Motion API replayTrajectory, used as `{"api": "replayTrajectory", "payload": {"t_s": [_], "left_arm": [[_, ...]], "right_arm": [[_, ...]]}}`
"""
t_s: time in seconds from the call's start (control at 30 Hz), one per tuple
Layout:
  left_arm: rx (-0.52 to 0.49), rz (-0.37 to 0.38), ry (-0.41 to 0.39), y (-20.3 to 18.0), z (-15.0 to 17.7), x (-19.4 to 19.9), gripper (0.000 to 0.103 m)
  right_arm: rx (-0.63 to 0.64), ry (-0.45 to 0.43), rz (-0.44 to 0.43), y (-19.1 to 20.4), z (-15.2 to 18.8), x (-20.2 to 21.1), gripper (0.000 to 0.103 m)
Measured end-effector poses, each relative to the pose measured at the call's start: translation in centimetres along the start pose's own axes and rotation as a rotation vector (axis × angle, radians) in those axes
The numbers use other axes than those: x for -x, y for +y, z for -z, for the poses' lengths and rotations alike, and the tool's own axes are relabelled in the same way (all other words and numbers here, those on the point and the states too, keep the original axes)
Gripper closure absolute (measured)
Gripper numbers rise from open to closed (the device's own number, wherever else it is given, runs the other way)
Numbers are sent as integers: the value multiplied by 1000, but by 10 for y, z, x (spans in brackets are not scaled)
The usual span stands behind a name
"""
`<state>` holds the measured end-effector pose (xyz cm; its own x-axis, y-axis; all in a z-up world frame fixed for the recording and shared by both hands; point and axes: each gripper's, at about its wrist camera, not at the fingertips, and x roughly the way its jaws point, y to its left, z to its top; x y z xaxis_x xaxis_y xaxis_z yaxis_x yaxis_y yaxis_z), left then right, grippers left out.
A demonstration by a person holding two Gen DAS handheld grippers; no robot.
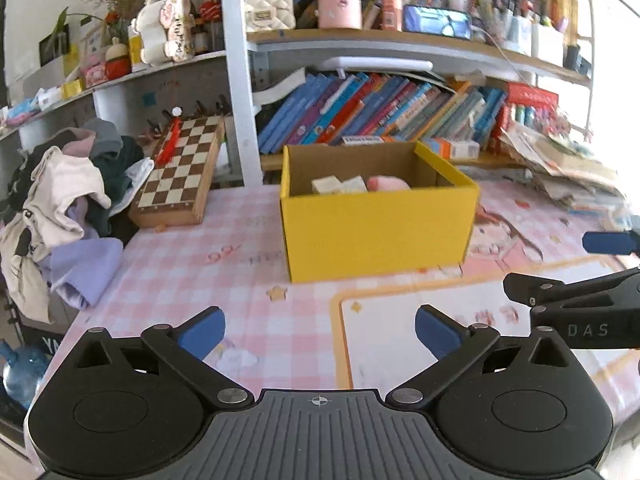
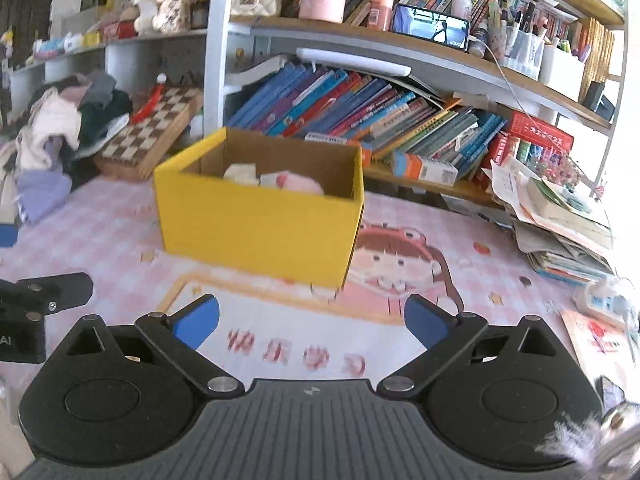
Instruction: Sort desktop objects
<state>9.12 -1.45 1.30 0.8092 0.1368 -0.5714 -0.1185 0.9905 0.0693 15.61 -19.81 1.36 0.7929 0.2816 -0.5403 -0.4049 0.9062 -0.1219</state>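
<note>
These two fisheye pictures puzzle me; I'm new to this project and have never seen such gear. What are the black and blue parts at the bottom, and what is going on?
Each picture comes from a camera mounted on a hand-held two-finger gripper, looking forward along its blue-padded fingers. One view shows the left gripper, the other the right gripper. Both are open and hold nothing. Ahead, on a pink checked table mat, stands an open yellow box with a few pale and pink items inside. A chessboard and a clothes pile lie to the left, bookshelves behind.
</note>
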Motion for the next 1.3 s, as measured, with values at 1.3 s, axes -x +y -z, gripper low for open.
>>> {"api": "replayTrajectory", "payload": {"t_s": [1.3], "left_arm": [[-48,52,114,0,56,42,0]], "right_arm": [[-36,144,-9,38,51,49,0]]}}
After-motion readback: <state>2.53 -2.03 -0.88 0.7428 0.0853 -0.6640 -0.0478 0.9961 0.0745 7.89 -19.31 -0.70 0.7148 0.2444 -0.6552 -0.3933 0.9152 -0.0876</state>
